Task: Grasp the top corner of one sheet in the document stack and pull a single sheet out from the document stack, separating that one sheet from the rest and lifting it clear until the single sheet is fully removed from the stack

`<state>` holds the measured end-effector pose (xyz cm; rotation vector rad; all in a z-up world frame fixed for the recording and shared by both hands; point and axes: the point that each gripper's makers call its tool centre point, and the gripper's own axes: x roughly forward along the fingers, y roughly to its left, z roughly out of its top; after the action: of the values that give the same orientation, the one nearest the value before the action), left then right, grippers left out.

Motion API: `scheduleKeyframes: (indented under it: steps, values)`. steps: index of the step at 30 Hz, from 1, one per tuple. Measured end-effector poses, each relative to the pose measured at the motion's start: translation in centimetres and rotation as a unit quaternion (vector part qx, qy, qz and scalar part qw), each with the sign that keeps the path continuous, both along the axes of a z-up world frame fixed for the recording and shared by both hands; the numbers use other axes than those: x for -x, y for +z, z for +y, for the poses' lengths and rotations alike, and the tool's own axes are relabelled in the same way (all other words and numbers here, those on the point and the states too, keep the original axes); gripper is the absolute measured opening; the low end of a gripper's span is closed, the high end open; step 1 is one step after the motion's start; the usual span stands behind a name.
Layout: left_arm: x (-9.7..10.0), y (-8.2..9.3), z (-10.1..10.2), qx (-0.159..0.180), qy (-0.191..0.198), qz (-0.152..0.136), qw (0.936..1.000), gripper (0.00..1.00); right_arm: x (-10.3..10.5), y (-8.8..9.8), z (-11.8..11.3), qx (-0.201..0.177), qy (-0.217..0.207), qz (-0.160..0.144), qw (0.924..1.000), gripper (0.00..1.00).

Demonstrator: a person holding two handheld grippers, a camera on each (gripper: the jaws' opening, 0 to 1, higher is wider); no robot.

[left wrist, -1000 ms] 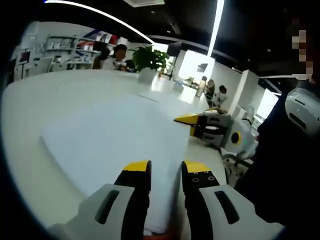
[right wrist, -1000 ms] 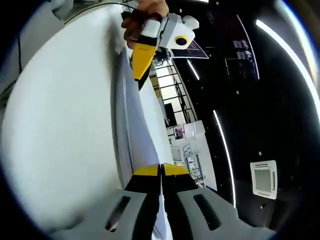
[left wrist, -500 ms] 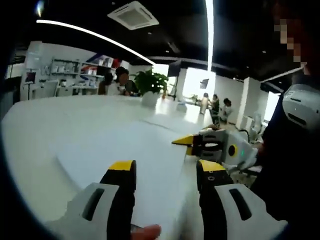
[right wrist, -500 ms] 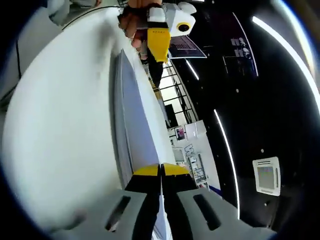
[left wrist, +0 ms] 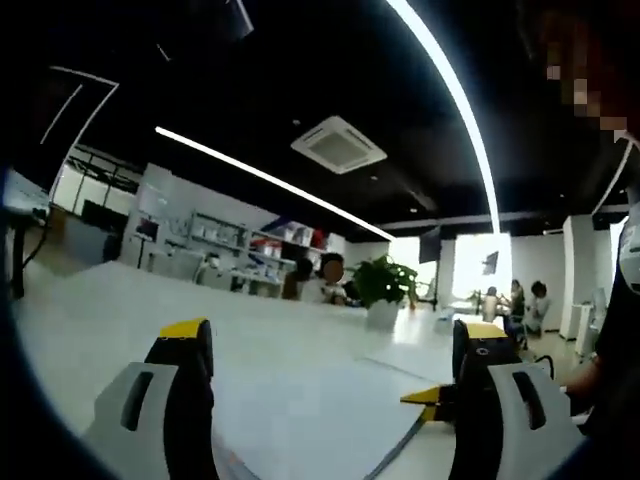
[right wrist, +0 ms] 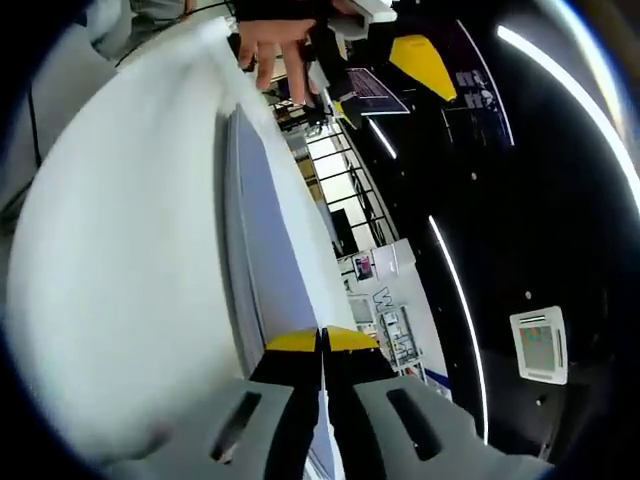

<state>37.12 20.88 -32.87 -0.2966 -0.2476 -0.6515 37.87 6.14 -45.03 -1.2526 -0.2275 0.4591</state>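
Observation:
A white document stack (right wrist: 252,240) lies on a white table (right wrist: 110,260), and its near edge runs straight into my right gripper (right wrist: 322,342). That gripper's yellow-tipped jaws are pressed together on the corner of the top sheet. In the left gripper view the stack (left wrist: 310,425) sits low between the jaws, and the right gripper's yellow tip (left wrist: 424,397) touches its right edge. My left gripper (left wrist: 335,335) is wide open and holds nothing, raised above the paper. From the right gripper view it hangs at the top, a yellow jaw (right wrist: 422,60) beside the person's hand (right wrist: 268,40).
The long white table (left wrist: 100,310) stretches away to a potted plant (left wrist: 383,285) and seated people at the far end. Shelving stands along the back wall. The person's dark sleeve (left wrist: 610,380) is at the right edge.
My left gripper has lifted off the stack, tilted upward, and its jaws have spread much wider. The right gripper has stayed shut at the stack's corner.

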Motion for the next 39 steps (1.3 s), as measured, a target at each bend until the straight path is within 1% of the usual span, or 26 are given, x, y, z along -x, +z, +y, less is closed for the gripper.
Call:
scheduleKeyframes:
  steps: [1, 3, 4, 6, 7, 8, 10, 11, 13, 15, 16, 17, 19, 20, 21, 22, 23, 26, 27, 28, 29, 31, 33, 36, 38, 39]
  values:
    - [0.6, 0.0, -0.3, 0.007, -0.003, -0.006, 1.0, 0.98, 0.0, 0.0, 0.0, -0.001, 0.0, 0.0, 1.0, 0.02]
    - [1.2, -0.3, -0.6, 0.005, 0.003, -0.007, 1.0, 0.98, 0.0, 0.0, 0.0, -0.001, 0.0, 0.0, 1.0, 0.02]
    - [1.4, -0.5, -0.7, -0.006, 0.009, -0.012, 0.9999, 0.98, 0.0, 0.0, 0.0, -0.001, 0.0, 0.0, 1.0, 0.02]
    - [2.0, -0.9, -0.9, -0.04, 0.03, -0.04, 0.998, 0.98, 0.0, 0.0, 0.0, -0.001, 0.0, 0.0, 1.0, 0.02]
    - [2.3, -1.0, -1.1, -0.048, 0.031, -0.049, 0.9972, 0.98, 0.0, 0.0, 0.0, -0.001, 0.001, -0.001, 1.0, 0.02]
    - [2.6, -1.3, -1.3, -0.057, 0.032, -0.053, 0.9964, 0.98, 0.0, 0.0, 0.0, -0.001, 0.001, -0.001, 1.0, 0.02]
    - [3.0, -2.3, -1.6, -0.087, 0.037, -0.055, 0.994, 0.98, 0.0, 0.0, 0.0, -0.001, 0.001, -0.002, 1.0, 0.02]
    - [3.3, -2.8, -1.9, -0.106, 0.04, -0.062, 0.9917, 0.98, 0.0, 0.0, 0.0, 0.0, 0.001, -0.003, 1.0, 0.02]
    - [3.8, -3.4, -2.2, -0.122, 0.042, -0.071, 0.9891, 0.98, 0.0, 0.0, 0.0, -0.001, 0.001, -0.003, 1.0, 0.02]
    - [4.3, -3.7, -2.4, -0.132, 0.043, -0.08, 0.9871, 0.98, 0.0, 0.0, 0.0, -0.002, 0.001, -0.003, 1.0, 0.02]
    - [4.5, -3.6, -2.5, -0.138, 0.047, -0.091, 0.9851, 0.98, 0.0, 0.0, 0.0, -0.002, 0.001, -0.003, 1.0, 0.02]
    - [5.0, -3.9, -2.8, -0.154, 0.045, -0.104, 0.9815, 0.98, 0.0, 0.0, 0.0, -0.002, 0.001, -0.003, 1.0, 0.02]
    - [5.3, -4.3, -2.9, -0.151, 0.045, -0.1, 0.9824, 0.98, 0.0, 0.1, -0.1, -0.003, 0.0, -0.003, 1.0, 0.02]
    - [5.5, -4.2, -2.9, -0.127, 0.039, -0.09, 0.987, 0.98, 0.0, 0.1, -0.1, -0.002, 0.0, -0.003, 1.0, 0.02]
    - [5.5, -4.4, -2.7, -0.098, 0.039, -0.069, 0.992, 0.98, 0.0, 0.1, -0.1, -0.002, 0.0, -0.004, 1.0, 0.02]
    - [5.4, -4.8, -2.6, -0.087, 0.036, -0.05, 0.9943, 0.98, 0.0, 0.1, -0.1, -0.002, 0.001, -0.004, 1.0, 0.02]
    - [5.2, -5.3, -2.3, -0.088, 0.04, -0.04, 0.9945, 0.98, 0.0, 0.1, 0.0, -0.001, 0.002, -0.005, 1.0, 0.02]
    - [5.1, -6.0, -1.9, -0.109, 0.049, -0.034, 0.9922, 0.98, 0.0, 0.1, -0.1, -0.004, 0.006, -0.002, 1.0, 0.02]
    - [5.1, -6.0, -1.7, -0.108, 0.049, -0.034, 0.9924, 0.98, 0.0, 0.1, -0.1, -0.013, 0.006, 0.006, 0.9999, 0.02]
    - [5.1, -6.0, -1.5, -0.105, 0.051, -0.031, 0.9927, 0.98, 0.0, 0.1, -0.2, -0.017, 0.005, 0.01, 0.9998, 0.02]
    - [5.1, -5.9, -1.2, -0.095, 0.052, -0.025, 0.9938, 0.98, -0.1, 0.1, -0.2, -0.028, 0.003, 0.021, 0.9994, 0.02]
    - [5.0, -6.0, -0.8, -0.087, 0.051, -0.015, 0.9948, 0.98, -0.2, 0.3, -0.3, -0.046, 0.001, 0.036, 0.9983, 0.02]
    - [4.8, -6.5, -0.5, -0.085, 0.049, 0.002, 0.9952, 0.98, -0.3, 0.6, -0.5, -0.058, -0.002, 0.042, 0.9975, 0.02]
    - [4.8, -7.1, -0.2, -0.079, 0.048, 0.018, 0.9955, 0.98, -0.4, 1.4, -0.9, -0.071, -0.006, 0.043, 0.9965, 0.02]
    - [4.8, -7.3, 0.0, -0.075, 0.045, 0.027, 0.9958, 0.98, -0.4, 2.2, -1.2, -0.095, -0.006, 0.051, 0.9942, 0.02]
    - [4.8, -7.2, 0.1, -0.061, 0.043, 0.034, 0.9966, 0.97, -0.3, 2.7, -1.5, -0.117, -0.006, 0.06, 0.9913, 0.02]
